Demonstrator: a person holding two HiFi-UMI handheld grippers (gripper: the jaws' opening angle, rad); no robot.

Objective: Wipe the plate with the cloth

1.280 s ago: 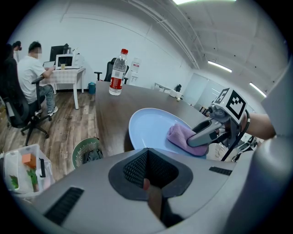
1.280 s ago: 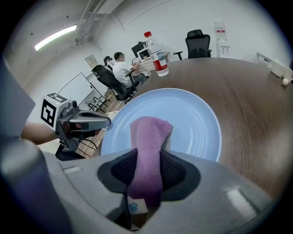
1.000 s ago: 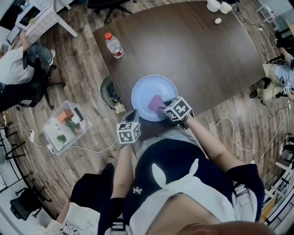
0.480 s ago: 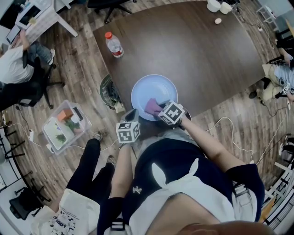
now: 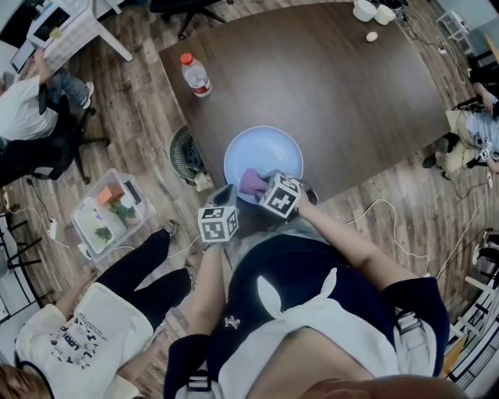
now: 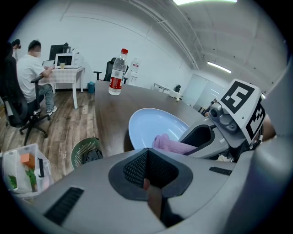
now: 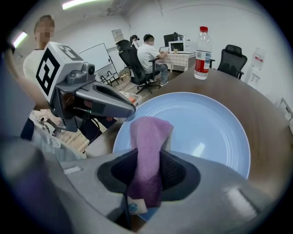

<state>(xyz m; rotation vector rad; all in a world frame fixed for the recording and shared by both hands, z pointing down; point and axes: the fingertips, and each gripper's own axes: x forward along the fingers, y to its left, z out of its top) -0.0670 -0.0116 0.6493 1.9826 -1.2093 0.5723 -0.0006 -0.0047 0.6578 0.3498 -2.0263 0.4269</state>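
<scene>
A pale blue plate (image 5: pixel 269 156) sits at the near edge of the dark wooden table (image 5: pixel 327 86). My right gripper (image 5: pixel 263 185) is shut on a purple cloth (image 5: pixel 251 181), which lies on the plate's near left part. In the right gripper view the cloth (image 7: pixel 149 137) runs up out of the jaws of the right gripper (image 7: pixel 146 178) onto the plate (image 7: pixel 206 128). My left gripper (image 5: pixel 227 195) hovers just off the plate's near left rim, jaws shut with nothing seen between them. Its own view shows the left gripper (image 6: pixel 149 183), the plate (image 6: pixel 153 125) and the cloth (image 6: pixel 171 146).
A water bottle (image 5: pixel 195 75) stands at the table's far left. A green basket (image 5: pixel 183 154) and a clear box (image 5: pixel 109 214) sit on the floor to the left. A person (image 5: pixel 78 335) stands at lower left. White cups (image 5: pixel 370 11) are at the far edge.
My right gripper has slid the cloth leftward across the plate's near part. The left gripper has stayed put. A person has walked in at the lower left.
</scene>
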